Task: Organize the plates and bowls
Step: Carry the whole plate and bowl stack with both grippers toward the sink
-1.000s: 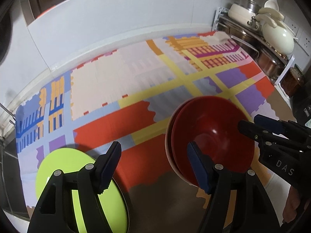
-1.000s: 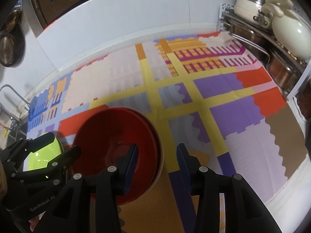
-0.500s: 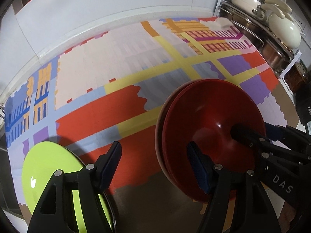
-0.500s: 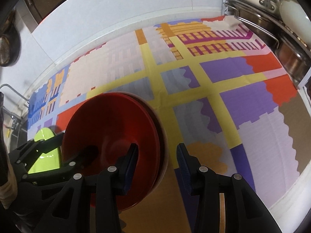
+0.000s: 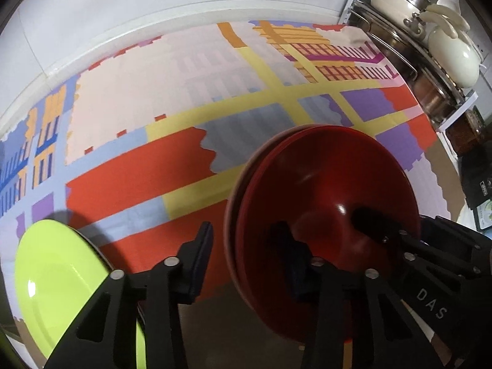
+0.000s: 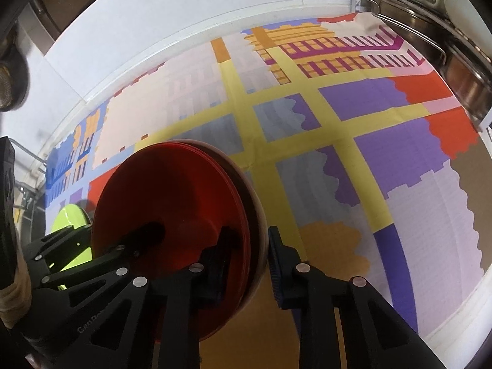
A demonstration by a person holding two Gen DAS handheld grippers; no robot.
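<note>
Patchwork-printed cloth (image 5: 190, 98), both claws spread astride glossy, seemingly stacked red bowls' (image 5: 332, 190) rim, round lime plate (image 5: 58, 279) leftward.

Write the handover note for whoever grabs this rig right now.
Left claw: open, straddling the rim of the red bowls on the green plate's side, one finger inside, not clamped.
Right claw: straddles the opposite rim; grip unclear.
Green plate: on the patterned cloth, left of the bowls, apart from them.
Done: red bowls nested.
Left: probably clamp and shift the stack; its destination isn't shown.
</note>
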